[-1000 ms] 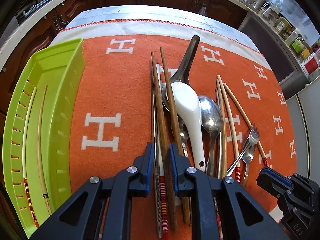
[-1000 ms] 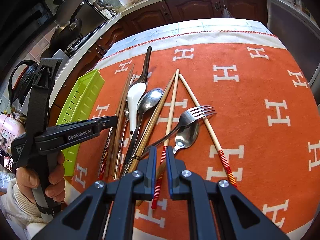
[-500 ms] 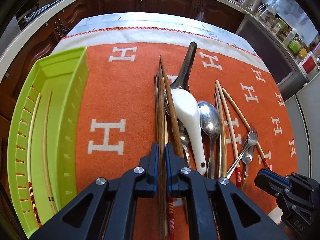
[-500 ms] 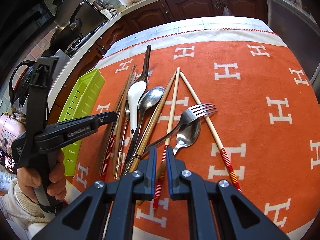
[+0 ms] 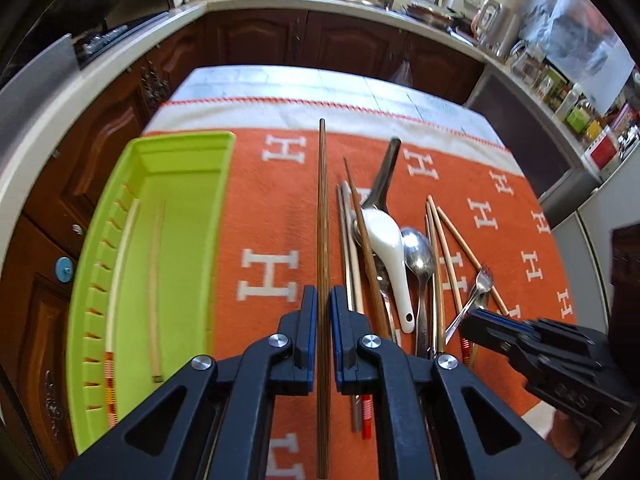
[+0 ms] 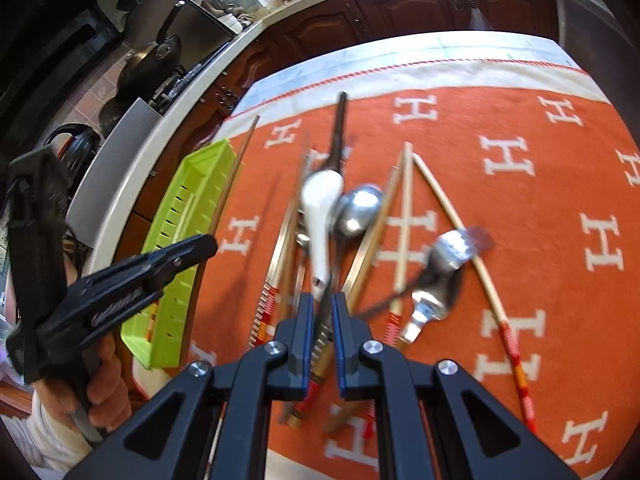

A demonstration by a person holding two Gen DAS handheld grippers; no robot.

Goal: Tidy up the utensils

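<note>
A dark wooden chopstick (image 5: 322, 248) is clamped between the closed jaws of the left gripper (image 5: 323, 312), lifted clear of the orange cloth (image 5: 276, 208) and pointing straight away from the camera. Just to its left on the cloth lies a lime green tray (image 5: 188, 148) with slotted walls, holding two pale chopsticks (image 5: 120, 256) side by side. To its right the remaining utensils lie in a loose heap: more chopsticks (image 5: 440, 248), a white ceramic spoon (image 5: 386, 248), a metal spoon (image 5: 418, 258), a dark-handled ladle (image 5: 384, 176) and a fork (image 5: 476, 292). The right gripper (image 6: 322, 322) hovers low over the near end of that heap, its jaws nearly together; a dark handle shows in the narrow gap, but whether the pads press on it cannot be told. The cloth carries white H letters and a cream border with red stitching, and covers a table (image 5: 280, 78) ringed by dark wooden cabinets (image 5: 260, 40) under a pale countertop. The left wrist view alone shows the inside of the tray and, at the far right, shelves of jars. The right wrist view alone shows a hand (image 6: 102, 376) in a pale sleeve gripping the left gripper's handle, plus a pan (image 6: 150, 60) on the stove at left; its utensils are motion-blurred.
</note>
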